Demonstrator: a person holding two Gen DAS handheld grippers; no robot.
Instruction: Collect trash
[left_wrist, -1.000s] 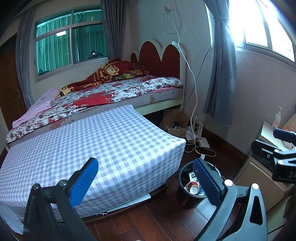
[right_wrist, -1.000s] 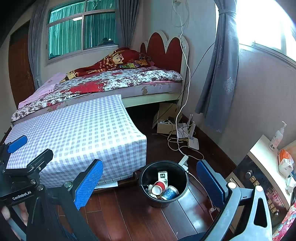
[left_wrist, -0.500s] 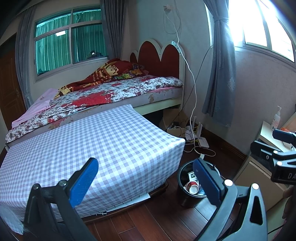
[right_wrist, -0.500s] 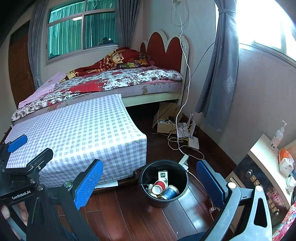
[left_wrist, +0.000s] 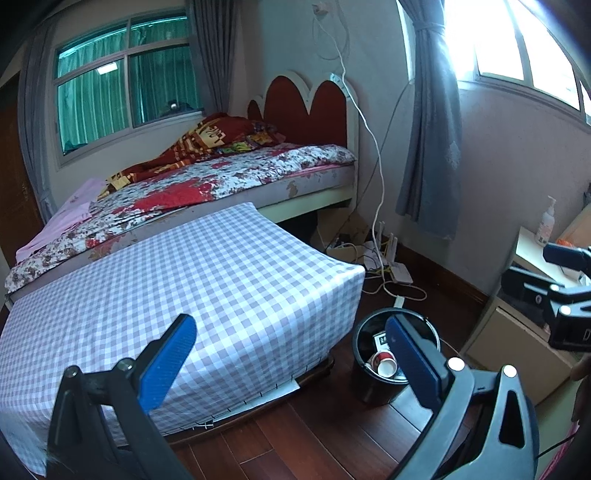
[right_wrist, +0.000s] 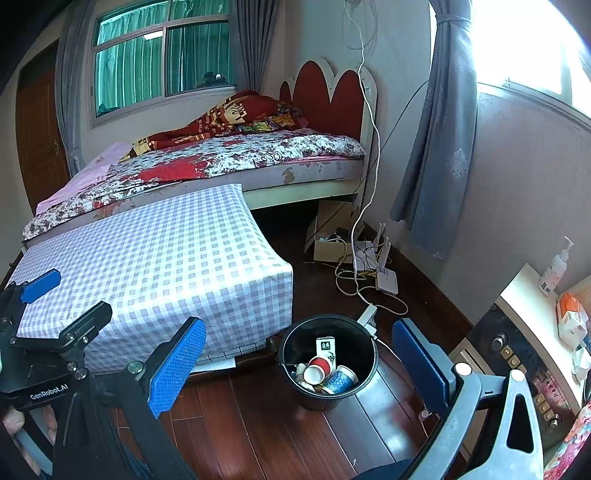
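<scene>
A: Status of both tools?

B: Left tool (left_wrist: 291, 362) spread wide, nothing between the pads. Right tool (right_wrist: 299, 363) same, released and empty. Both hang above the black bin (right_wrist: 328, 360), looking down toward it.

A: Trash?

B: In the bin: red paper cup (right_wrist: 318, 368), blue patterned cup (right_wrist: 341, 379), small white carton (right_wrist: 325, 347) upright against the bin's far wall. My read is collection is done or close to it.

A: Why the bin there?

B: Probably reach. It stands on the dark wood floor (right_wrist: 258, 424) just beside the corner of the checked worktop (right_wrist: 155, 266).

A: Worktop itself?

B: Bare gingham cloth, no items visible. Beyond the bin: bed (left_wrist: 221, 177), cables and router (right_wrist: 386, 278) by the wall. Right of the bin, a cabinet (right_wrist: 517, 354) with a pump bottle (right_wrist: 556, 267).
</scene>
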